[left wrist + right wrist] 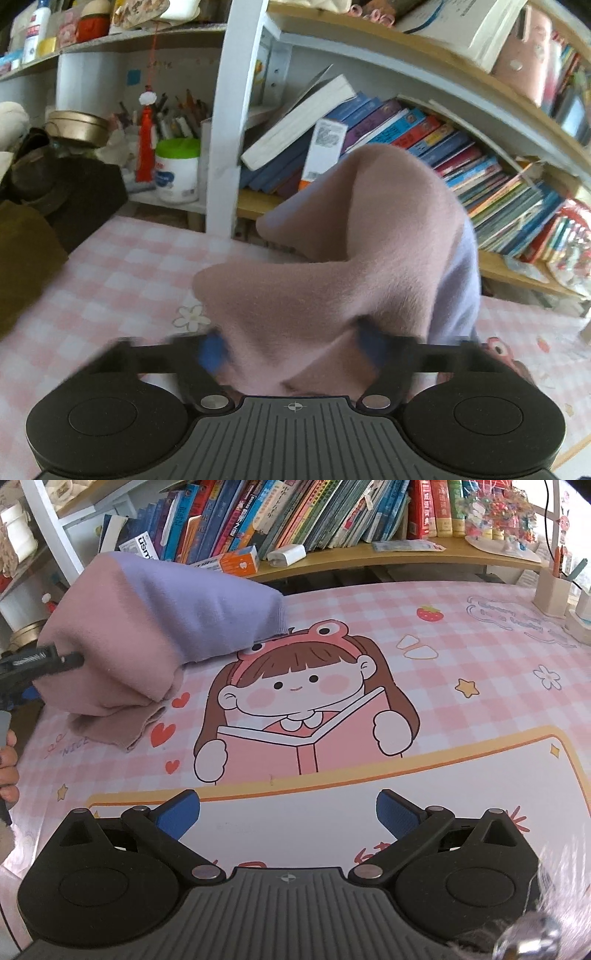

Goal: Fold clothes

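Note:
A pink and lavender fleece garment [369, 240] is bunched and lifted over the pink checked table mat [129, 266]. My left gripper [291, 347] has its blue pads wide apart with the pink cloth draped between and over them; the view is blurred. In the right wrist view the same garment [147, 627] hangs at the far left, partly resting on the mat, with the left gripper [55, 661] pushed into its side. My right gripper [288, 812] is open and empty, low over the cartoon girl print [295, 709], well to the right of the garment.
Bookshelves full of books [295, 513] run along the table's far edge. A white tub [177, 170], a red tassel [146, 147] and dark bags [44, 192] stand at the far left. A pen holder [554, 590] stands at the far right.

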The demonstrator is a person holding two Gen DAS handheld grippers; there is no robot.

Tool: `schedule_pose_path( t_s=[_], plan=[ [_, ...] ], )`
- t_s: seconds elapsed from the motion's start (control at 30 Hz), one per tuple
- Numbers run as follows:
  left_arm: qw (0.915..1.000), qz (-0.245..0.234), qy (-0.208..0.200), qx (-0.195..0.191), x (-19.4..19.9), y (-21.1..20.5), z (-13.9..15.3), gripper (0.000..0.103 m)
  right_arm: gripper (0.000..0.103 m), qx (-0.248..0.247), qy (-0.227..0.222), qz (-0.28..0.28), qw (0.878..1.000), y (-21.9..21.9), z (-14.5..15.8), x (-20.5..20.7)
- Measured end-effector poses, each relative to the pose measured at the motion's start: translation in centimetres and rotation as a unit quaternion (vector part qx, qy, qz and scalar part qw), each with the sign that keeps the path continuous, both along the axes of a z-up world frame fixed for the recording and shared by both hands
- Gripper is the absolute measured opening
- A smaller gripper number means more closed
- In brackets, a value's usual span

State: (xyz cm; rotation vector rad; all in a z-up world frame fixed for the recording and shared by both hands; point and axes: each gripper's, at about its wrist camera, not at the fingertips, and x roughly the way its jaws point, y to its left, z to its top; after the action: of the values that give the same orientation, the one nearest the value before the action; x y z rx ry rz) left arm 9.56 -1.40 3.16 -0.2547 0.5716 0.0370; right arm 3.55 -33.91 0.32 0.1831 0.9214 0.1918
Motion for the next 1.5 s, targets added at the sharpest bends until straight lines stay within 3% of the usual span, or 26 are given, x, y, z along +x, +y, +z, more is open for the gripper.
schedule_pose_path(
  t_s=[0.1, 0.3, 0.43, 0.6, 0.77, 0.8, 0.87, 0.9, 0.93, 1.03, 1.23, 1.3, 1.4, 1.47, 1.5],
  plan=[
    [0.9995, -0.019, -0.016, -0.02, -1.1, -1.1, 1.6, 0.013, 0.103, -0.001, -0.01, 0.006, 1.0, 0.0, 0.3, -0.2],
    [0.9954, -0.056, -0.049, -0.06, -3.2, -3.2, 4.7, 0.012, 0.103, 0.0, -0.028, 0.036, 0.999, 0.3, 1.0, 0.1],
    [0.9903, -0.086, -0.069, -0.085, -4.7, -4.9, 6.6, 0.012, 0.103, 0.002, -0.068, 0.079, 0.995, 0.8, 2.5, 0.2],
    [0.9826, -0.15, -0.053, -0.096, -7.5, -10.2, 6.5, 0.012, 0.103, -0.002, -0.143, 0.152, 0.978, 1.2, 5.0, -0.8],
    [0.9769, -0.186, -0.032, -0.101, -9.7, -14.4, 5.4, 0.012, 0.099, 0.002, -0.171, 0.196, 0.966, 0.1, 5.8, -2.4],
    [0.9762, -0.19, -0.028, -0.101, -10.0, -15.2, 5.1, 0.012, 0.093, 0.003, -0.171, 0.202, 0.964, -0.3, 5.8, -2.6],
    [0.9758, -0.192, -0.021, -0.103, -10.5, -16.0, 4.6, 0.012, 0.063, 0.005, -0.169, 0.211, 0.963, -1.3, 5.5, -2.8],
    [0.9765, -0.188, -0.017, -0.104, -10.7, -16.4, 4.4, 0.012, 0.03, 0.005, -0.167, 0.213, 0.963, -1.8, 5.3, -2.9],
    [0.9774, -0.183, -0.014, -0.105, -10.8, -16.6, 4.2, 0.013, 0.011, -0.004, -0.163, 0.208, 0.964, -2.2, 5.2, -2.9],
    [0.9814, -0.165, -0.002, -0.098, -11.6, -17.1, 3.5, 0.016, 0.003, -0.023, -0.157, 0.178, 0.971, -4.3, 4.4, -2.8],
    [0.9873, -0.136, 0.038, -0.072, -13.6, -17.5, 1.7, 0.035, 0.004, -0.029, -0.149, 0.159, 0.976, -7.1, 4.0, -2.1],
    [0.9888, -0.128, 0.044, -0.064, -14.5, -17.4, 1.3, 0.051, 0.004, -0.029, -0.143, 0.167, 0.975, -7.3, 3.5, -2.5],
    [0.9909, -0.106, 0.057, -0.059, -15.5, -16.9, 0.8, 0.061, 0.006, -0.03, -0.123, 0.189, 0.974, -6.7, 2.6, -2.9],
    [0.9919, -0.091, 0.066, -0.059, -16.0, -16.5, 0.6, 0.063, 0.024, -0.034, -0.109, 0.204, 0.972, -6.2, 2.0, -3.3],
    [0.9923, -0.084, 0.07, -0.058, -16.2, -16.4, 0.4, 0.066, 0.044, -0.036, -0.101, 0.212, 0.971, -5.9, 1.6, -3.5]
  ],
)
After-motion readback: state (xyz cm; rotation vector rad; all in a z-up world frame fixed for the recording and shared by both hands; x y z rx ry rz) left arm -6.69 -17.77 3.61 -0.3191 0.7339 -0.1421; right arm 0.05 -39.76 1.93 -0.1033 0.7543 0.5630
